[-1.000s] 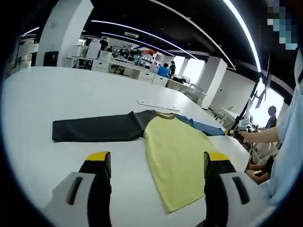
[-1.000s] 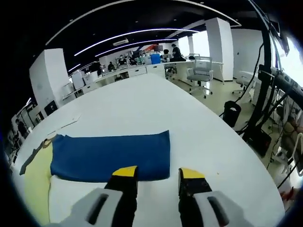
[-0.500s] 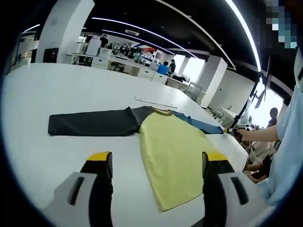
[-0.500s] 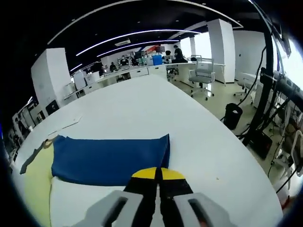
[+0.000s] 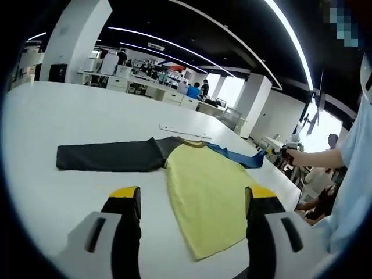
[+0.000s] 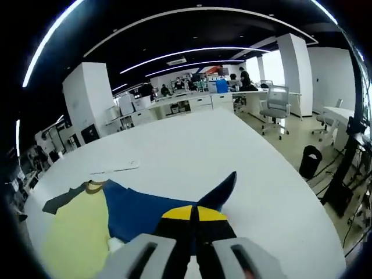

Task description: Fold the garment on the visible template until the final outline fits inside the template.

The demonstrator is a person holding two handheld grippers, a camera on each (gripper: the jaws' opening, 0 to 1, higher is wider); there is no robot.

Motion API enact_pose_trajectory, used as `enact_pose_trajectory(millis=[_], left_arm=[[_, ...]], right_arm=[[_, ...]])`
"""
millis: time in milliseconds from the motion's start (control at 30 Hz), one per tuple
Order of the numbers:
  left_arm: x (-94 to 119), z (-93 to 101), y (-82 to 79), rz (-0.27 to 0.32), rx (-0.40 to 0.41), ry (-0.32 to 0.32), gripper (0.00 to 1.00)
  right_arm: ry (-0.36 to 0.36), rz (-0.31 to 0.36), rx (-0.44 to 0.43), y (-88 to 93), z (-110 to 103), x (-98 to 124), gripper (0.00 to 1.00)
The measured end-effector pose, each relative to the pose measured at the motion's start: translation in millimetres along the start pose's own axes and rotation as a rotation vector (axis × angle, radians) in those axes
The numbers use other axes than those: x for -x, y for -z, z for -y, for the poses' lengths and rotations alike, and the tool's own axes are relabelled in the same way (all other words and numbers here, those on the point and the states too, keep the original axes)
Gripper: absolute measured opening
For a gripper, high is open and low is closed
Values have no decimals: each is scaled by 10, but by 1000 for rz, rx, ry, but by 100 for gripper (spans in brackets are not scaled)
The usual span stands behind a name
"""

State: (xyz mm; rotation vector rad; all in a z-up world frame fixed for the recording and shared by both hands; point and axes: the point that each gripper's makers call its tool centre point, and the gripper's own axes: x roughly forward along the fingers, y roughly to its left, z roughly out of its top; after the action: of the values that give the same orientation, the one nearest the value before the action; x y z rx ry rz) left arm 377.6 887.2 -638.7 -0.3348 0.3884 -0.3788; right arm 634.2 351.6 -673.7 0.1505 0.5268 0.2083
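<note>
the white table (image 5: 70,116) carries the garment (image 5: 203,180), spread just ahead of the left gripper (image 5: 192,200), whose fingers (image 5: 125,200) gape wide, holding nothing. the right gripper (image 6: 195,214) fingers are pinched together on the raised blue sleeve (image 6: 218,192).

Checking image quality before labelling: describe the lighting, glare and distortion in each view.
Left gripper view: fisheye bends the white table edge; window glare at right washes out detail; yellow shirt body evenly lit. Right gripper view: ceiling light strips curve into arcs; blue sleeve sharp, background desks small and soft.
</note>
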Motion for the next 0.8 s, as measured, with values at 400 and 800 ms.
enact_pose_trajectory(millis=[400,800], left_arm=[[179,-85,31,29,-18,0,68],[291,-232,19,69,27,-36,65]], right_arm=[[-258,-16,133,-205,-1556,-331,0],[-472,-34,161,-120,-2949,-476,0]])
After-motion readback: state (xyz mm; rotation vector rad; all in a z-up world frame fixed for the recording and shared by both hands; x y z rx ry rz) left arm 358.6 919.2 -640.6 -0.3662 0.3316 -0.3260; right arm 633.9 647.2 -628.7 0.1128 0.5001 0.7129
